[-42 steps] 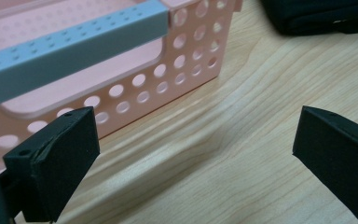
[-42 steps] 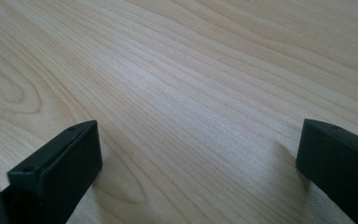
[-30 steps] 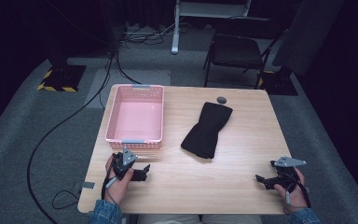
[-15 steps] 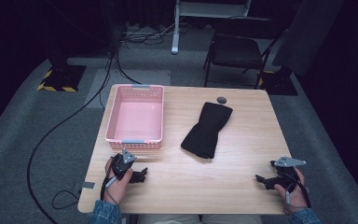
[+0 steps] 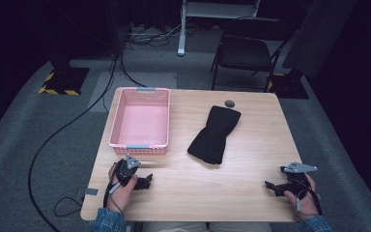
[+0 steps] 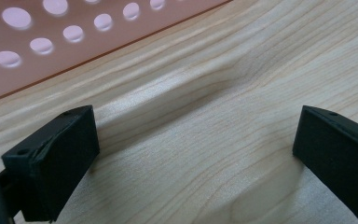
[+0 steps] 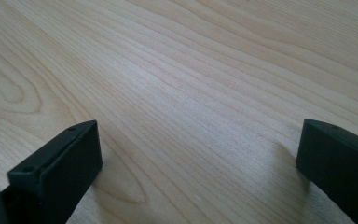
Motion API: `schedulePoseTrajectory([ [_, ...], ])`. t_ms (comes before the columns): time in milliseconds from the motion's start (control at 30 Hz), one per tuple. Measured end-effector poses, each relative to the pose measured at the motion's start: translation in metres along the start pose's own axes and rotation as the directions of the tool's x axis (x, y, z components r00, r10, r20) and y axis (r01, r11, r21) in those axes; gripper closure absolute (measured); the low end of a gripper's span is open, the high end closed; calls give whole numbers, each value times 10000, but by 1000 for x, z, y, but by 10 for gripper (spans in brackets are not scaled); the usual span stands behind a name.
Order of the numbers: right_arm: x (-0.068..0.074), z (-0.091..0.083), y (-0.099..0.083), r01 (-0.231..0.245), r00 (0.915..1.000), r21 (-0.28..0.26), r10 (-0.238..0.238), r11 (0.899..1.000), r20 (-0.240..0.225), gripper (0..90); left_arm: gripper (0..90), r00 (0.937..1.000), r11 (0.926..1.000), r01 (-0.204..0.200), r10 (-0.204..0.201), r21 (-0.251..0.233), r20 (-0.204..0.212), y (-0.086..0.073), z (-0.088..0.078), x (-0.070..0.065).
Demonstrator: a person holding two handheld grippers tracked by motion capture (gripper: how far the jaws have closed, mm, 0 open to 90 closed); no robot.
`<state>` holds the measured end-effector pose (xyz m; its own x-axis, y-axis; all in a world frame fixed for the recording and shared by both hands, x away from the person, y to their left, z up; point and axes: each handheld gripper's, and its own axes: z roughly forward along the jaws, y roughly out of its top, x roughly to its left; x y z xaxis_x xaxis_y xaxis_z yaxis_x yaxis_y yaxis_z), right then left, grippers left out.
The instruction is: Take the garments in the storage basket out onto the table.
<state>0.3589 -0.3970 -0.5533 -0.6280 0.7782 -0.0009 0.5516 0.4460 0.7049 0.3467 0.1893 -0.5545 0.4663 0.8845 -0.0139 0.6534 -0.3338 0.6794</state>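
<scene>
A folded black cloth (image 5: 216,134) lies on the wooden table (image 5: 232,193), right of a pink perforated basket (image 5: 140,123). My left gripper (image 5: 147,181) rests low at the table's front left, just in front of the basket, open with bare wood between its jaws. In the left gripper view (image 6: 193,158) the basket wall (image 6: 51,42) runs across the top left. My right gripper (image 5: 269,186) sits at the front right, open and holding nothing; the right gripper view (image 7: 196,158) looks along plain wood grain.
A small dark round object (image 5: 229,102) lies at the table's far edge behind the cloth. Beyond the table stand a black folding chair (image 5: 244,55) and a white stand (image 5: 183,29). Cables cross the grey carpet (image 5: 63,130) at the left.
The left gripper has shifted slightly, turning a little toward the right. The right gripper, cloth and basket stay where they were.
</scene>
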Motion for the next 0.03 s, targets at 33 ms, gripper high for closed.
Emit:
schedulePoseTrajectory([
  [33,0,0,0,-1,10000,1,1,10000,0,0,0,10000,10000,7,-7,1,0,0,0,0],
])
